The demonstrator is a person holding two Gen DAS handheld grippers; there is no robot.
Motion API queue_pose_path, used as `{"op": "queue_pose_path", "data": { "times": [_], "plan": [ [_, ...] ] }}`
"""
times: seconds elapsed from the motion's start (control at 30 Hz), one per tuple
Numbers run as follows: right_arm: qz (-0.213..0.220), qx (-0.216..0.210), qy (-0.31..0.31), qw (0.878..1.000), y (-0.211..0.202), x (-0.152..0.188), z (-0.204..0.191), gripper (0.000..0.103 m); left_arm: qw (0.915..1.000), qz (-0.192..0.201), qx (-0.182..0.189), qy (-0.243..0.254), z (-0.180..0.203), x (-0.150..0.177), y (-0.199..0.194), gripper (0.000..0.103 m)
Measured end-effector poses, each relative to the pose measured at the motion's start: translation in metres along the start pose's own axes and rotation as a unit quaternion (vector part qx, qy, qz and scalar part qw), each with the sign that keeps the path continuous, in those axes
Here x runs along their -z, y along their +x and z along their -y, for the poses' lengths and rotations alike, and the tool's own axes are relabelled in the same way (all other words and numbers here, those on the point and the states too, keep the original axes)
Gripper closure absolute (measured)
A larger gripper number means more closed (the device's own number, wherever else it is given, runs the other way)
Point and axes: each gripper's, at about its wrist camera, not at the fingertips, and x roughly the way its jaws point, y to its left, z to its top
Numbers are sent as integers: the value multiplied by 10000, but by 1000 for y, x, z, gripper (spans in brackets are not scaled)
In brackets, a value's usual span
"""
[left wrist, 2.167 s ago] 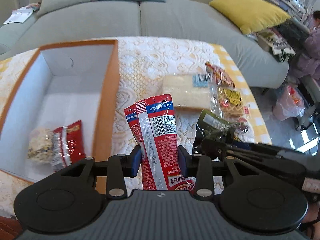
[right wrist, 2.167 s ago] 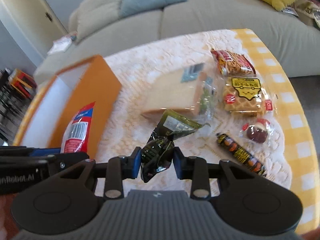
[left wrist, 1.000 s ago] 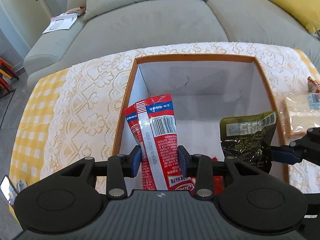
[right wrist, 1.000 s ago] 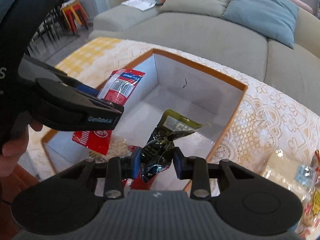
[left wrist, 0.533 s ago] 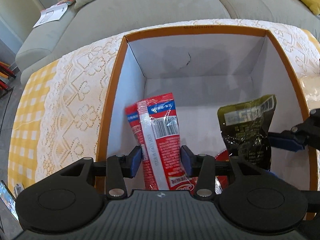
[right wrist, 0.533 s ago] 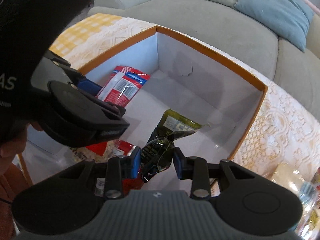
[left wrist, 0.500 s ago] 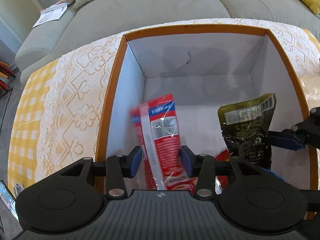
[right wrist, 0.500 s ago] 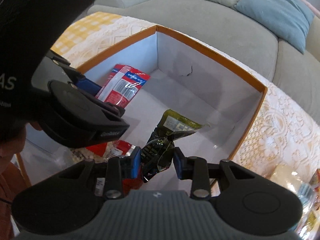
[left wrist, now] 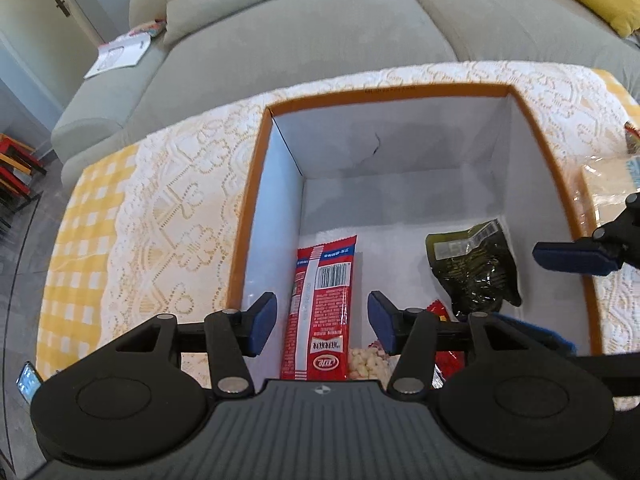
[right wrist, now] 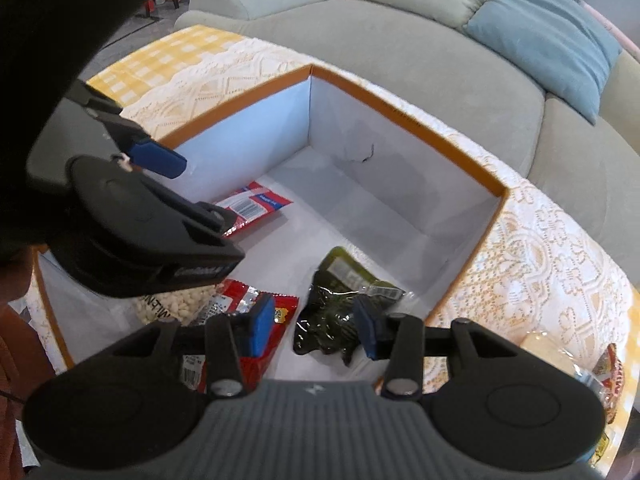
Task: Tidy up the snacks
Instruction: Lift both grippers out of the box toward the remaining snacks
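An orange box (left wrist: 256, 184) with white inside walls stands on the lace cloth. My left gripper (left wrist: 320, 325) hangs over its left part with its jaws opening. The red packet (left wrist: 322, 304) lies loose on the box floor below, and neither pad touches it. My right gripper (right wrist: 314, 329) is over the box's near right part, its jaws also opening. The dark green packet (right wrist: 340, 312) has dropped to the floor beneath them, free of the pads. In the right wrist view, the red packet (right wrist: 252, 208) lies beyond a blue pad (right wrist: 158, 157) of my left gripper.
A bag of white puffs (right wrist: 176, 308) and another red packet (right wrist: 244, 300) lie in the box's near end. A wrapped bread packet (left wrist: 608, 188) sits on the cloth right of the box. A grey sofa (left wrist: 300, 40) with cushions runs behind the table.
Both grippers have opened over the box. The red packet slid out of the left jaws and the dark green packet out of the right jaws, and both now rest on the box floor.
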Motion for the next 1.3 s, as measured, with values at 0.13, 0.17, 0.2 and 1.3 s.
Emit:
{"op": "queue_pose_path", "data": {
  "times": [0.13, 0.17, 0.2, 1.3],
  "plan": [
    [302, -5, 154, 9994, -27, 10, 7, 60, 9997, 240, 86, -52, 2, 5, -24, 41],
    [388, -15, 202, 9990, -33, 13, 8, 60, 9994, 310, 120, -61, 4, 6, -30, 41],
    [500, -33, 243, 9984, -39, 18, 10, 60, 9991, 387, 161, -74, 6, 9, -38, 41],
    [135, 752, 1516, 9855, -103, 205, 130, 50, 9832, 477, 1718, 401, 166, 63, -89, 41]
  ]
}}
